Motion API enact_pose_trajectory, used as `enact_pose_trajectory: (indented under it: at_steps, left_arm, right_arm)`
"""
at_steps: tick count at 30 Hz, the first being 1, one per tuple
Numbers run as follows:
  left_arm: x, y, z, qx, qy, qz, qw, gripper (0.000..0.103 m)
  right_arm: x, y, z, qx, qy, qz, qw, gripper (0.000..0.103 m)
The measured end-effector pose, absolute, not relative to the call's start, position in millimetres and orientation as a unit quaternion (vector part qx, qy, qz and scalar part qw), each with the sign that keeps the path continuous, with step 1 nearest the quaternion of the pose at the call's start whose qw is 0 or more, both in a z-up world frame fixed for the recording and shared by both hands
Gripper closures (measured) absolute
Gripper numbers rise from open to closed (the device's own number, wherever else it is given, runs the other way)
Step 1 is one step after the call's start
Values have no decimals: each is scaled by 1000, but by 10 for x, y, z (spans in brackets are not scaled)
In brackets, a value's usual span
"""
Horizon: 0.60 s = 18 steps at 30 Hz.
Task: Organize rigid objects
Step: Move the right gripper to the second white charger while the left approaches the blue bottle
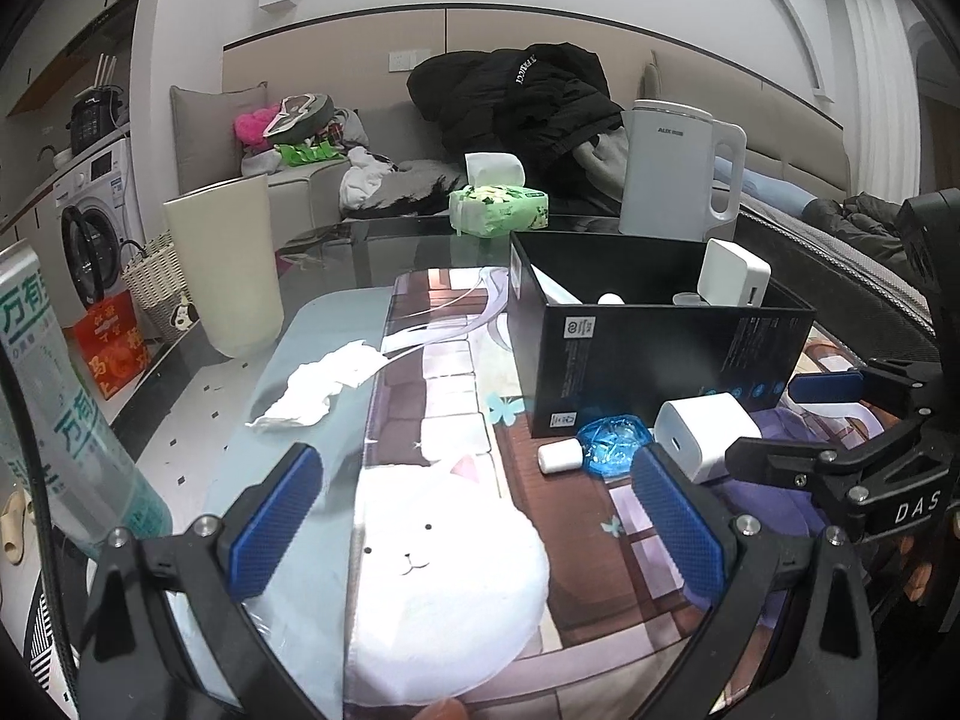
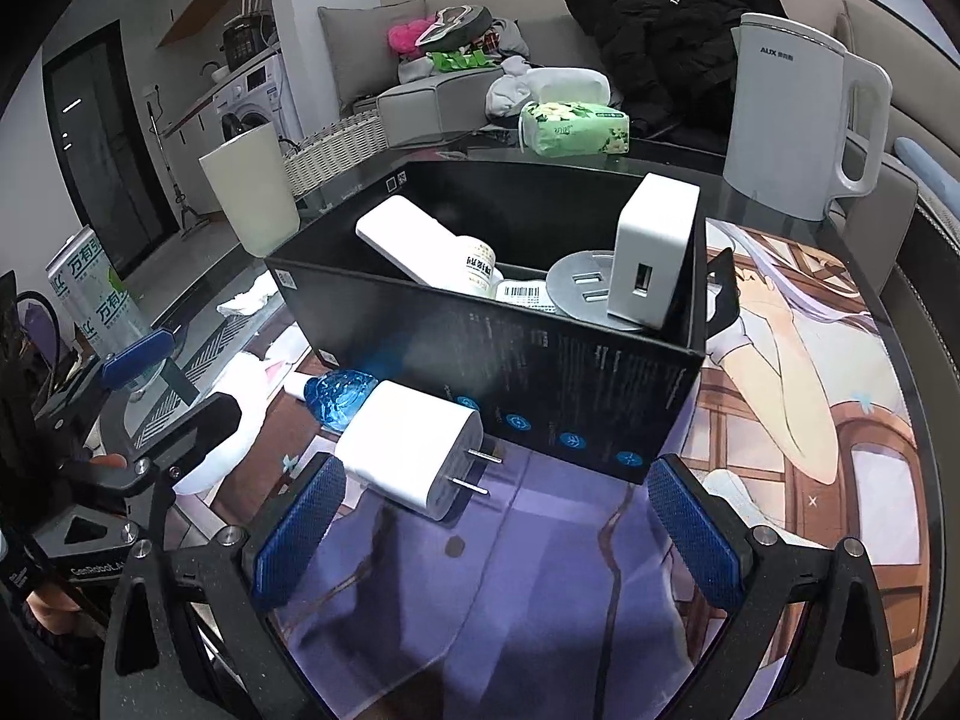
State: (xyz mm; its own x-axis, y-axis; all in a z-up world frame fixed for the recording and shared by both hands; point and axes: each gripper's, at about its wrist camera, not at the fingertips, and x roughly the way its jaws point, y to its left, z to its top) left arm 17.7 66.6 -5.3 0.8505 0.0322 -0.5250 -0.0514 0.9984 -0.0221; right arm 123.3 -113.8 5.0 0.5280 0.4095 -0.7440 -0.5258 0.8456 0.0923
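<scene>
Left wrist view
Left claw [image 1: 474, 516]: spread wide and empty above the printed mat [image 1: 456, 372], low over the white cat picture; nothing sits between its blue pads.
Black box [image 1: 654, 354]: stands on the mat ahead and to the right, open at the top, evidently the bin for the loose items.
White plug [image 1: 705, 435]: lies on the mat just outside the box's near wall, beside a blue faceted object [image 1: 612, 438] and a small white cap [image 1: 559, 456]; judged to be items not yet sorted.
Right claw [image 1: 840, 414]: reaches in from the right edge near the plug, one pad above it.
Hard to read: most of the box's contents are hidden by its wall; only a white block [image 1: 735, 273] and some small pale tops show over the rim. What the blue object is cannot be told.

Right wrist view
Right claw [image 2: 495, 528]: wide and holding nothing, its left pad close to the white plug [image 2: 414, 447], which lies on its side with prongs pointing right; the plug looks like the likely next pick.
Black box [image 2: 540, 372]: just behind the plug, already holding a white brick [image 2: 651, 252], a flat white pack [image 2: 402, 243], a labelled bottle [image 2: 477, 267] and a grey disc [image 2: 576, 282] leaning together.
Surface [image 2: 780, 204]: dark glass under the mat, carrying a kettle [image 2: 798, 120] and tissue pack [image 2: 576, 129] behind the box, out of the working area.
Cut off: the blue object [image 2: 339, 396] is partly hidden behind the plug; the left claw [image 2: 168, 396] shows only in part at the left edge.
</scene>
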Motion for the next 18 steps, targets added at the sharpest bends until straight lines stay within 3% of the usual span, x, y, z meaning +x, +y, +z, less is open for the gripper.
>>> enact_pose_trajectory:
  at_steps: [18]
  left_arm:
    - [154, 828, -38, -25, 279, 41, 959, 0]
  right_arm:
    - [1308, -935, -89, -81, 440, 204, 870, 1]
